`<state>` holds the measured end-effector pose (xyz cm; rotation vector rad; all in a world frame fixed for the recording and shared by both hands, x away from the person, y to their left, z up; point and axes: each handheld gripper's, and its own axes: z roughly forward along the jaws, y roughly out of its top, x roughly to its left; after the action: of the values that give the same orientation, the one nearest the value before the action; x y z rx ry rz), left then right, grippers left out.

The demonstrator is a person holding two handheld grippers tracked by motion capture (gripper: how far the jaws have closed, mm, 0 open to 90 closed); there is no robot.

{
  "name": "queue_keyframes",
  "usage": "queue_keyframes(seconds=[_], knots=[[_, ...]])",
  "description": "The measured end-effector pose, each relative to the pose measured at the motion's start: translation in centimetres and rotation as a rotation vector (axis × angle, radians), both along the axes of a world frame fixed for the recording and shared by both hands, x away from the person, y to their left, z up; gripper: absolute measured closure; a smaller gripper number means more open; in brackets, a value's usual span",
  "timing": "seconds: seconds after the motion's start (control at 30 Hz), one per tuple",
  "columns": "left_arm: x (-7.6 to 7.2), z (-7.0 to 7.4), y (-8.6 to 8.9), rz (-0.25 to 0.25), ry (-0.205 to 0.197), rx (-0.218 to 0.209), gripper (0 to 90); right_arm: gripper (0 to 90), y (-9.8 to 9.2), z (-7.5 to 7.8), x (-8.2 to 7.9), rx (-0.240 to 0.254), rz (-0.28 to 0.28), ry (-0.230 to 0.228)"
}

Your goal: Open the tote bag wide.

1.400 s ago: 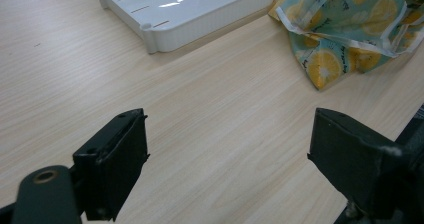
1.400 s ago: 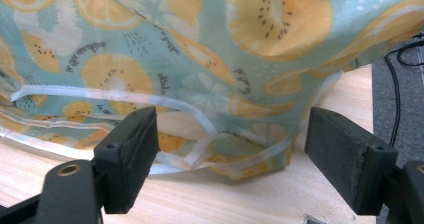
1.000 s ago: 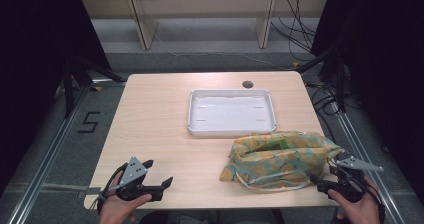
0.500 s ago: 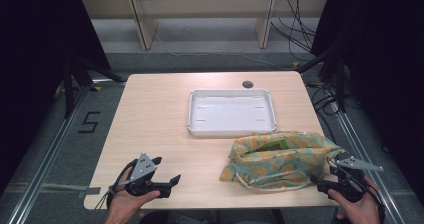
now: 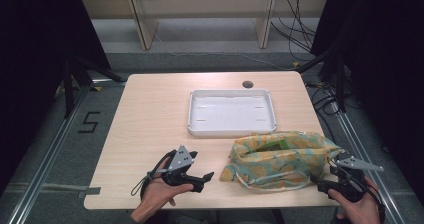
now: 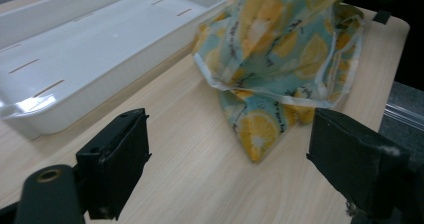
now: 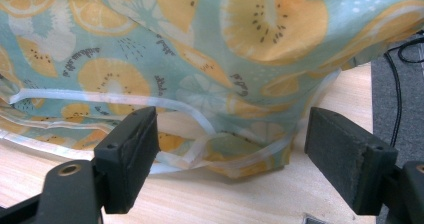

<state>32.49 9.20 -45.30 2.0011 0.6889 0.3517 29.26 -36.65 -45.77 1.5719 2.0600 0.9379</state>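
Note:
A fabric bag printed with lemon slices (image 5: 280, 159) lies on the table's front right, its mouth open with something green inside. My left gripper (image 5: 206, 178) stands open just left of the bag (image 6: 280, 59), jaws aimed at the near corner with nothing between them. My right gripper (image 5: 322, 185) is open at the bag's right end; the bag (image 7: 210, 49) and its white drawstring (image 7: 185, 111) lie right in front of the jaws. A white tray (image 5: 232, 112) sits empty behind the bag, and its near rim (image 6: 100, 109) shows in the left gripper view.
A round cable hole (image 5: 247, 84) is in the table near the back edge. The wooden table (image 5: 150, 119) has bare room on its left half. Black frame legs and cables stand on the floor around it.
My left gripper has moved right along the front edge toward the bag. The right gripper and the bag have stayed put.

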Motion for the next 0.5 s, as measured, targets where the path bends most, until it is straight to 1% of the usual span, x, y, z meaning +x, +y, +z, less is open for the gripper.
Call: queue_keyframes(seconds=[0.03,0.07,0.1,0.13,0.17,0.2,0.23,0.27,0.3,0.33,0.37,0.4,0.43,0.47,0.5], knots=[[0.0,0.0,-0.4,0.002,0.008,-0.001,16.4,22.7,0.0,0.0,0.0,0.0,0.0,-0.001],[0.2,0.0,-0.6,-0.007,-0.002,0.008,16.9,22.7,0.0,0.0,0.0,-0.001,0.001,-0.001],[0.3,0.0,-1.0,-0.01,0.004,0.005,17.6,22.7,0.0,0.0,0.0,0.0,0.002,0.0],[0.7,-0.1,-1.7,-0.026,0.002,-0.012,18.3,22.7,0.0,0.0,0.0,-0.001,0.003,0.0],[0.7,-0.1,-1.7,-0.026,0.002,-0.012,19.2,22.7,0.0,0.0,0.0,0.0,0.003,-0.001],[0.8,0.0,-2.0,-0.034,-0.002,0.0,19.2,22.7,0.0,0.0,0.0,0.0,0.003,-0.001],[1.1,0.0,-2.4,-0.046,-0.008,0.003,20.3,22.7,0.0,0.0,0.0,-0.001,0.004,-0.002],[1.2,-0.1,-2.8,-0.042,-0.009,-0.007,21.0,22.7,0.0,0.0,0.0,0.0,0.004,-0.001],[1.4,-0.1,-3.1,-0.051,-0.013,0.005,21.1,22.7,0.0,0.0,0.0,0.002,0.004,-0.002],[1.6,-0.2,-3.4,-0.054,-0.005,0.003,22.2,22.7,-0.1,-0.1,0.1,-0.008,0.007,-0.009],[1.9,-0.3,-3.8,-0.067,-0.02,0.001,26.2,22.7,-0.2,-0.1,0.1,-0.009,0.009,-0.01],[2.2,-0.4,-4.4,-0.069,-0.009,0.002,26.1,22.7,-0.2,-0.1,0.1,-0.007,0.009,-0.008],[2.2,-0.4,-4.4,-0.069,-0.009,0.002,26.4,22.7,-0.2,-0.1,0.1,-0.007,0.009,-0.008],[2.3,-0.5,-4.6,-0.077,-0.006,0.011,26.4,22.7,0.0,0.0,0.0,0.004,0.002,0.001],[2.5,-0.5,-5.0,-0.091,-0.006,0.025,27.8,22.7,0.0,0.0,0.0,0.004,-0.001,0.003]])
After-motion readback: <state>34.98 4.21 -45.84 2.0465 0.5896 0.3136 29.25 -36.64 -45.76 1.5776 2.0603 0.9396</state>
